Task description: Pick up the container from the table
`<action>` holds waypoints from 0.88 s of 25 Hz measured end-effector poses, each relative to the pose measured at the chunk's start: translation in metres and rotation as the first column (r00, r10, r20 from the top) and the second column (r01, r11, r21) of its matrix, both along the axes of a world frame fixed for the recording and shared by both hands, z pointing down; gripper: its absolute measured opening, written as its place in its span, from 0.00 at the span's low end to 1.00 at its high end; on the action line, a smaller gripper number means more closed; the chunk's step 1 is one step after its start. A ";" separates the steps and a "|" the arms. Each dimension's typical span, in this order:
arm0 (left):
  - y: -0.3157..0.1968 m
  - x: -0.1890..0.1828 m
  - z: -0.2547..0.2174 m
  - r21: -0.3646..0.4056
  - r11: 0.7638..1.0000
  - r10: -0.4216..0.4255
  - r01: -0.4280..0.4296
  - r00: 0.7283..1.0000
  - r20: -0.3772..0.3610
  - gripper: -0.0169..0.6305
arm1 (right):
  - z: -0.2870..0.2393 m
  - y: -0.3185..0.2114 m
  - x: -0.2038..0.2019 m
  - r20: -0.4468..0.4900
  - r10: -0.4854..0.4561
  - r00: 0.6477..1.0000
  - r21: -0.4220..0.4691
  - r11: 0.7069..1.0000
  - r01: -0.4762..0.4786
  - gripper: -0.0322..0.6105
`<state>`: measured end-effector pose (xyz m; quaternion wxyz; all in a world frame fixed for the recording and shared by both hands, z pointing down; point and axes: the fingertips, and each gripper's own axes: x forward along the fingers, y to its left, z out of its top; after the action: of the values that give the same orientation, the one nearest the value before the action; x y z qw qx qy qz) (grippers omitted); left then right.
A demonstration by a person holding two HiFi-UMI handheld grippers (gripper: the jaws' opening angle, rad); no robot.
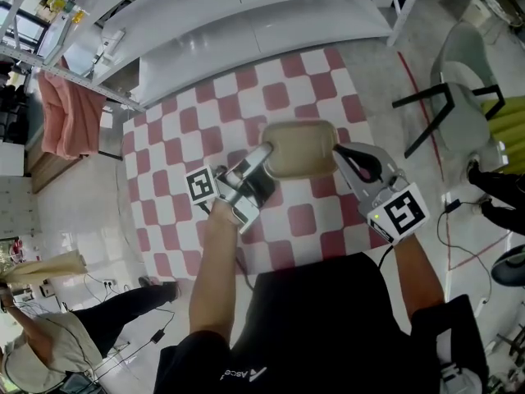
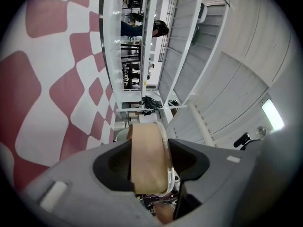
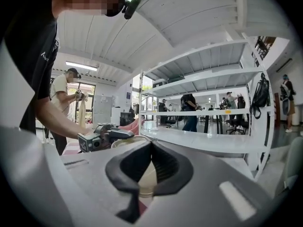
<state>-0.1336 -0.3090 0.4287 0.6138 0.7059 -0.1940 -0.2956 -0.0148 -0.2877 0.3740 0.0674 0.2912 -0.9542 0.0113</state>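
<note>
Container place: the container hangs between the two tongs over the middle of the checked desk. It seems to be off the cloth, though the head view alone cannot prove it.
Left tongs: the left tongs are spread wide and pinch the container's left end. In the left gripper view the tan wall fills the gap from one pad to the other.
Right tongs: the right tongs are pressed fully together at the container's right end. Their tips meet, and the cream body shows just under them. I judge that they nip only the thin lip there, which is a far slighter hold than the left one.
Step in hand: carrying the lift with two unequal grips.
Doing it well: raise both hands at the same pace and keep the container level, so that neither end sags. Let the left grip take the weight and the right one only steady it. Do not twist the wrists against each other, because a lip pinch would slip or bend the rim first.
Risk: if the hands pull apart, the lip could peel out of the right tongs.
Container make: a rounded oblong of matt tan, like paper or pulp, with soft corners. A clear, glossy plastic rim runs along one edge.
Likely handling: light and somewhat yielding, so a moderate squeeze should be enough.
Desk surface: smooth cloth in dusky red and white rounded squares.
</note>
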 end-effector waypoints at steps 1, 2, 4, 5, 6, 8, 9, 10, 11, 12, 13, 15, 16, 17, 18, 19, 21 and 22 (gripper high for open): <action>0.002 -0.001 -0.003 0.005 1.000 -0.007 0.007 1.000 -0.009 0.38 | -0.004 0.005 -0.001 0.008 -0.002 1.000 0.006 1.000 0.002 0.05; 0.004 -0.002 -0.006 0.010 1.000 -0.012 0.012 1.000 -0.017 0.38 | -0.007 0.009 -0.001 0.018 -0.002 1.000 0.010 1.000 0.002 0.05; 0.008 -0.002 -0.011 0.020 1.000 -0.019 0.020 0.999 -0.030 0.38 | -0.015 0.017 -0.003 0.046 0.003 0.999 0.011 1.000 -0.004 0.05; 0.010 -0.002 -0.013 0.024 0.999 -0.020 0.021 0.999 -0.034 0.38 | -0.019 0.020 -0.004 0.059 0.007 0.998 0.009 1.000 -0.007 0.05; 0.012 -0.001 -0.014 0.028 0.999 -0.019 0.020 0.999 -0.036 0.38 | -0.020 0.023 -0.004 0.066 0.010 0.998 0.009 1.000 -0.011 0.05; 0.015 0.001 -0.016 0.032 0.999 -0.016 0.017 0.999 -0.042 0.38 | -0.020 0.029 -0.002 0.066 0.016 0.998 0.013 1.000 -0.017 0.05; 0.017 0.002 -0.017 0.034 0.999 -0.016 0.017 0.999 -0.047 0.38 | -0.019 0.031 -0.001 0.062 0.019 0.998 0.017 1.000 -0.020 0.05; 0.018 0.003 -0.018 0.035 0.999 -0.016 0.018 0.998 -0.053 0.38 | -0.018 0.033 0.000 0.060 0.023 0.998 0.018 1.000 -0.024 0.05; 0.019 0.003 -0.018 0.035 0.999 -0.017 0.019 0.998 -0.058 0.38 | -0.018 0.035 0.001 0.059 0.027 0.998 0.018 0.999 -0.028 0.05; 0.020 0.004 -0.018 0.035 0.999 -0.017 0.019 0.998 -0.061 0.38 | -0.017 0.036 0.002 0.055 0.031 0.998 0.019 0.999 -0.032 0.05; 0.022 0.005 -0.018 0.034 0.999 -0.015 0.018 0.998 -0.063 0.38 | -0.017 0.037 0.003 0.052 0.033 0.998 0.021 0.999 -0.034 0.05; 0.024 0.006 -0.019 0.032 0.999 -0.014 0.016 0.998 -0.066 0.38 | -0.019 0.040 0.004 0.055 0.039 0.998 0.019 0.999 -0.040 0.05; 0.024 0.006 -0.019 0.032 0.999 -0.014 0.016 0.998 -0.067 0.38 | -0.020 0.041 0.004 0.057 0.041 0.998 0.017 0.999 -0.042 0.05; 0.025 0.006 -0.019 0.033 0.999 -0.016 0.018 0.998 -0.068 0.38 | -0.020 0.042 0.005 0.055 0.043 0.998 0.019 0.999 -0.044 0.05; 0.025 0.005 -0.019 0.033 0.999 -0.018 0.020 0.998 -0.068 0.38 | -0.019 0.042 0.006 0.051 0.043 0.998 0.021 0.999 -0.044 0.05; 0.026 0.004 -0.019 0.033 0.999 -0.019 0.022 0.997 -0.068 0.38 | -0.019 0.043 0.006 0.048 0.044 0.998 0.022 0.999 -0.045 0.05; 0.027 0.002 -0.019 0.033 0.999 -0.023 0.025 0.997 -0.069 0.38 | -0.018 0.045 0.006 0.047 0.047 0.998 0.023 0.999 -0.049 0.05; 0.027 0.001 -0.019 0.033 0.999 -0.025 0.027 0.997 -0.071 0.38 | -0.018 0.045 0.006 0.047 0.050 0.998 0.023 0.998 -0.051 0.05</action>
<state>-0.1329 -0.2824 0.4100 0.6042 0.7027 -0.1763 -0.3318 -0.0090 -0.2425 0.3560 0.0415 0.3156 -0.9479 0.0079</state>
